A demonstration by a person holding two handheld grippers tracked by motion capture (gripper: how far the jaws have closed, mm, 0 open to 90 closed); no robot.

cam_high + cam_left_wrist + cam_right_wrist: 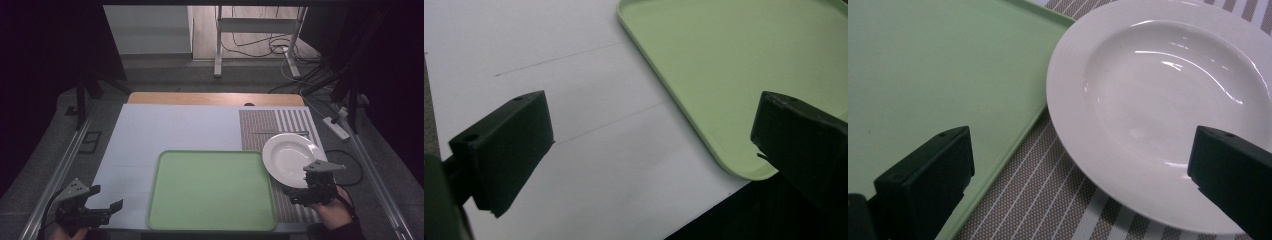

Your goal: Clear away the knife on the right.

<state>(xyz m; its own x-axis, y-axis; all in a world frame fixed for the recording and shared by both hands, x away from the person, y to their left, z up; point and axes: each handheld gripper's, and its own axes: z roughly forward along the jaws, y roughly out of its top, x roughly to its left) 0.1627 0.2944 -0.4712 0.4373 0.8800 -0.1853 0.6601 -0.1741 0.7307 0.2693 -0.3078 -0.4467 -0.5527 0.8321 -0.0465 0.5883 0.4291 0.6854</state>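
- White porcelain was the thing in hand: in the high view the plate [289, 158] lay empty on the striped mat [280, 125], its left rim overlapping the right edge of the green tray [212, 189], which also held nothing
- In the same view the right gripper [312, 192] hovered just at the near rim of the plate, jaws wide apart and gripping nothing, while the left gripper [102, 210] waited at the near left corner of the white sheet [170, 127], well apart from the plate
- In the left gripper view the left gripper [649, 150] was fully open and empty, above the white sheet and the corner of the tray [734, 75]
- In the right gripper view the right gripper [1078, 170] stood wide open over the near rim of the plate [1168, 105], with the tray [938, 65] to one side; I could not tell if the plate rested on the tray edge
- I judged the risk so: the glossy, sloped rim could slip from the flat jaws if only a little of it was pinched, and the plate might tip or knock against the tray
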